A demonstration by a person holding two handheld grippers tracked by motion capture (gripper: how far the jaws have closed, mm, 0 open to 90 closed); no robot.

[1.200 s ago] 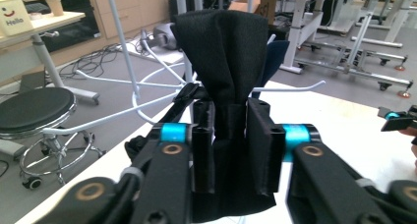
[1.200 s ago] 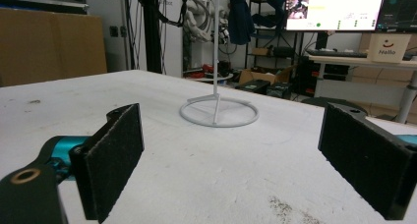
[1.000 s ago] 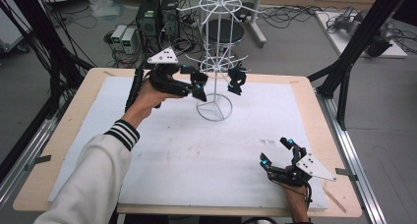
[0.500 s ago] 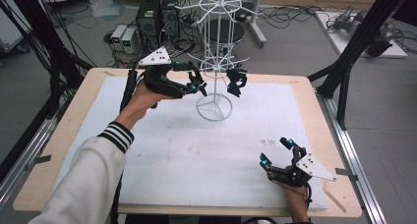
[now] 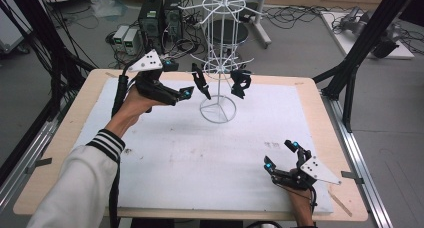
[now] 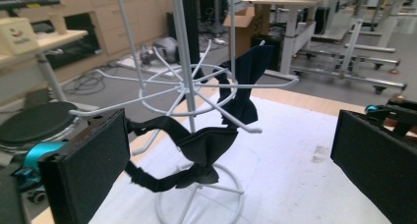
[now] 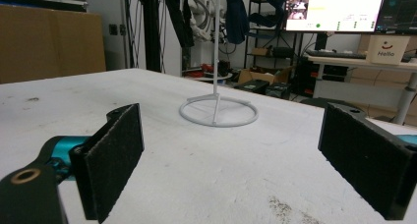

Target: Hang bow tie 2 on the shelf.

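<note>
Left gripper point(image 5: 186, 83) open beside white wire rack point(image 5: 218, 63), two dark items, seemingly bow ties point(image 5: 201, 81), hanging.

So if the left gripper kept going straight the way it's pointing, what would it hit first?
Probably the nearer black bow tie hanging on the white wire rack, just ahead of the open left gripper; depth is uncertain.

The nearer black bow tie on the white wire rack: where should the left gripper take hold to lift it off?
Grip the black fabric bow tie at its narrow knot, coming level from the left gripper's side. There it hangs free below the white wire rack's prong, so open jaws can likely straddle it without catching wire.
</note>
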